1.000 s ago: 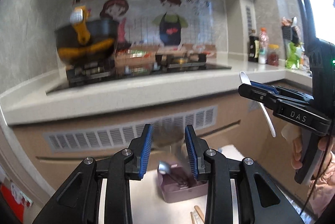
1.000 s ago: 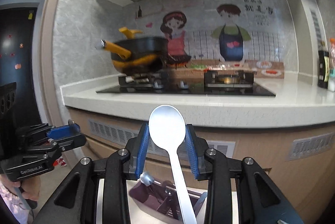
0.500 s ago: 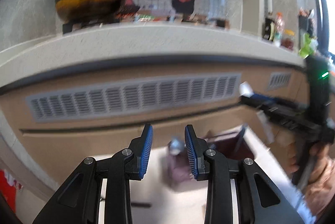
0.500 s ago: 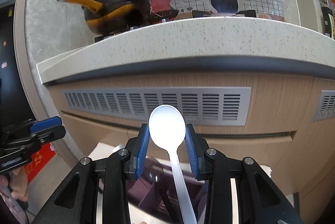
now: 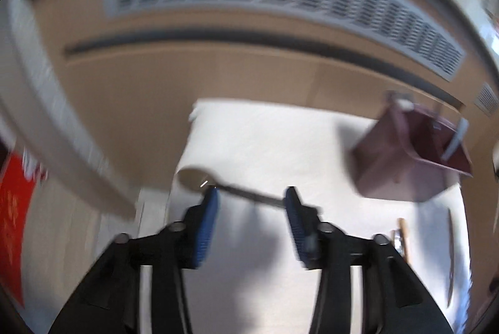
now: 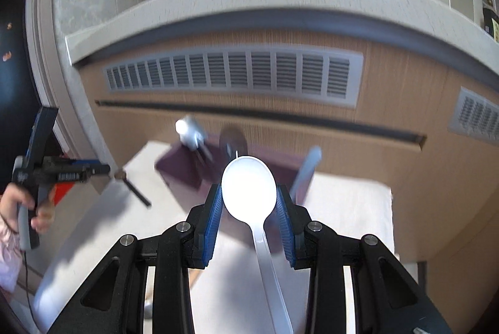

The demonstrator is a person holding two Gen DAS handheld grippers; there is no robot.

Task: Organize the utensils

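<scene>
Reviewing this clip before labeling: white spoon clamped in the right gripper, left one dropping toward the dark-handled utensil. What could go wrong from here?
1. The right gripper pinches the white spoon by its rounded bowl, handle trailing back; it may twist or slip on release into the maroon holder.
2. The left gripper, jaws just opened, nears the dark-handled utensil, which lies at the white table's edge; a nudge may push it off.
3. The holder already holds utensils; the spoon may snag.

Light: daylight is flooding both views brightly.
Glare: the white spoon bowl is blowing out to near pure white.
Shadows: soft grey shadows are lying on the desk beneath the tools.
Blur: motion is smearing the left view heavily, the right view mildly.
Distortion: fisheye is bending the edges, corners are going black.
</scene>
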